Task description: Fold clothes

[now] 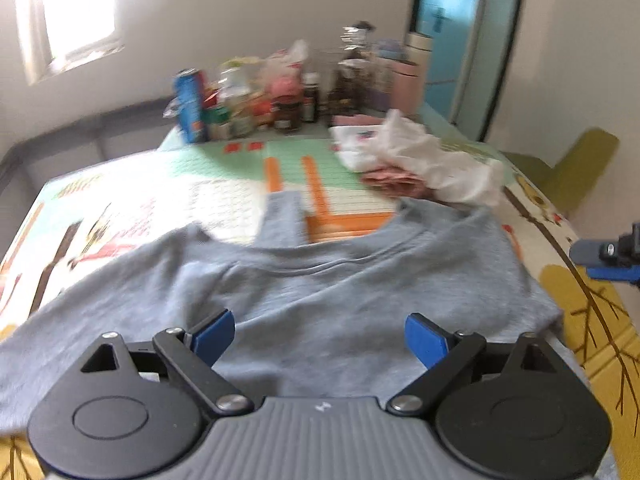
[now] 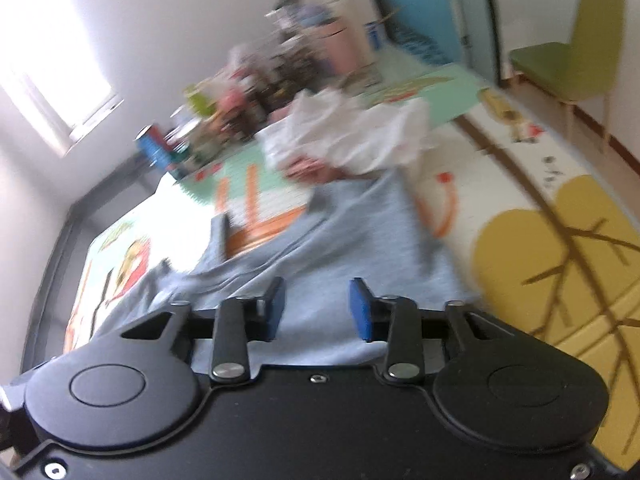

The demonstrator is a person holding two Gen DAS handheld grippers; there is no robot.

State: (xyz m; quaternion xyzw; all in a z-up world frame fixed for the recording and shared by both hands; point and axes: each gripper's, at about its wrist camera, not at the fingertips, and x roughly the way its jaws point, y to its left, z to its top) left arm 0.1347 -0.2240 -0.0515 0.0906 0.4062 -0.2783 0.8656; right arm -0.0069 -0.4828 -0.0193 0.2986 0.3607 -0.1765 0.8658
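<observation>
Both grippers, left gripper (image 1: 320,338) and right gripper (image 2: 317,307), hovered with jaws parted and empty over the grey-blue garment (image 1: 320,300) spread low-centre on the desk (image 1: 120,196) (crumpled white clothes (image 1: 424,160) lay upper right), so a fold looked pending, needing an edge grasped.

walls (image 1: 240,20): white | window (image 1: 76,12): bright daylight | door (image 1: 448,40): possibly blue glass, blurred | chair (image 2: 568,56): olive green

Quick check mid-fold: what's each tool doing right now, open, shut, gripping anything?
Left tool: open, holding nothing, poised over the grey-blue garment.
Right tool: open, holding nothing, also over the garment.
</observation>
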